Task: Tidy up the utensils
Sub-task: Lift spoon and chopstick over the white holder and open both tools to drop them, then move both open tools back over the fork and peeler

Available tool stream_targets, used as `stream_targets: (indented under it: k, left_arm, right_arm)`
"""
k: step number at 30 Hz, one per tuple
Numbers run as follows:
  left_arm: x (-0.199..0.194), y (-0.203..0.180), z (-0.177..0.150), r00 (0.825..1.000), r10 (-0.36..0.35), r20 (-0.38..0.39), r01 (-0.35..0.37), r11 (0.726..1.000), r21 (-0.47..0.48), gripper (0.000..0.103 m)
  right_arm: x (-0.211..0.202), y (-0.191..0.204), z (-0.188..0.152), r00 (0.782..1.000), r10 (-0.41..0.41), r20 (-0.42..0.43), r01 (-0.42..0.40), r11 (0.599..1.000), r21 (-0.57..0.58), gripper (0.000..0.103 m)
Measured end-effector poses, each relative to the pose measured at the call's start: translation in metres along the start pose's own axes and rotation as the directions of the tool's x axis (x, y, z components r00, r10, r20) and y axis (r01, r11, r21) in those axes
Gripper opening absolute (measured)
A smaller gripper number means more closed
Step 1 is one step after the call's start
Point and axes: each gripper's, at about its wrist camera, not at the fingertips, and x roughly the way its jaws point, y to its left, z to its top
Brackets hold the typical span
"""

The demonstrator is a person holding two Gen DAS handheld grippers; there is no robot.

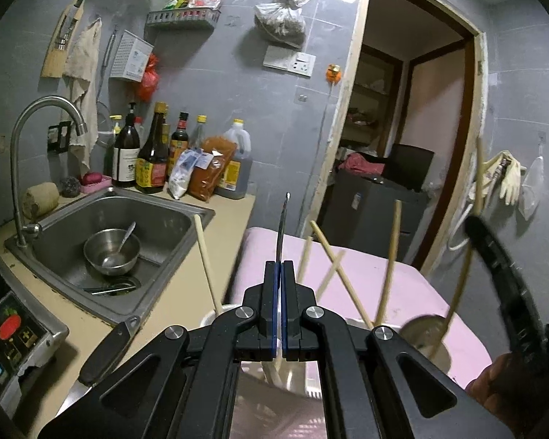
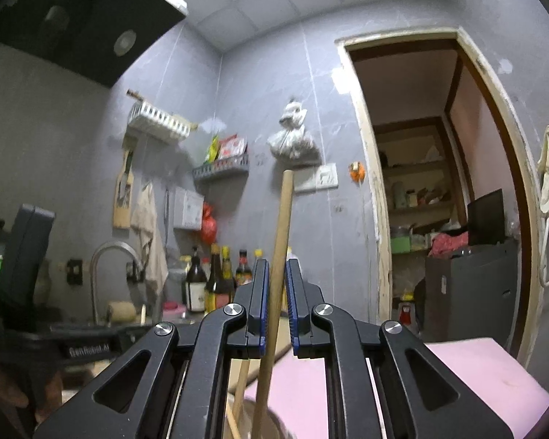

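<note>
Here, in the left wrist view, a thin metal utensil handle [image 1: 282,226] is clamped between the left gripper's [image 1: 282,267] shut jaws, chopsticks [image 1: 389,259] standing just right. In the right wrist view, a wooden chopstick [image 2: 280,256] stands between the right gripper's [image 2: 276,274] slightly parted jaws; pad contact cannot be told.

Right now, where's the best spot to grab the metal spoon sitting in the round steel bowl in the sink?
Probably grip the slim metal spoon by its upper handle, coming from above: the handle leans up over the round steel bowl's rim, clear of the sink walls, while its scoop lies low inside.
</note>
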Motion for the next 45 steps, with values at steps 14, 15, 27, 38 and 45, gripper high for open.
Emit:
stream_targets:
  k: [14,15,27,38,45]
  left_arm:
    - [-0.024,-0.016,0.000,0.993,-0.108,0.038,0.109,0.993,-0.033,0.030]
    - [-0.026,-0.017,0.001,0.993,-0.112,0.044,0.114,0.993,-0.035,0.034]
    - [-0.040,-0.038,0.007,0.986,-0.142,0.092,0.144,0.989,-0.019,0.050]
    - [-0.054,-0.075,0.005,0.971,-0.191,0.142,0.190,0.982,0.023,0.089]
    - [-0.052,-0.103,-0.011,0.965,-0.232,0.121,0.230,0.973,0.035,0.096]
  right_arm:
    - [-0.024,-0.020,0.005,0.986,0.077,-0.146,-0.071,0.996,0.044,0.027]
    - [-0.026,-0.021,0.006,0.986,0.080,-0.143,-0.074,0.996,0.045,0.029]
    - [-0.047,-0.035,0.030,0.994,0.065,-0.083,-0.061,0.997,0.049,0.061]
    - [-0.091,-0.067,0.049,0.997,-0.076,-0.021,0.076,0.997,0.017,0.103]
    - [-0.116,-0.092,0.051,0.987,-0.158,-0.041,0.158,0.987,-0.008,0.103]
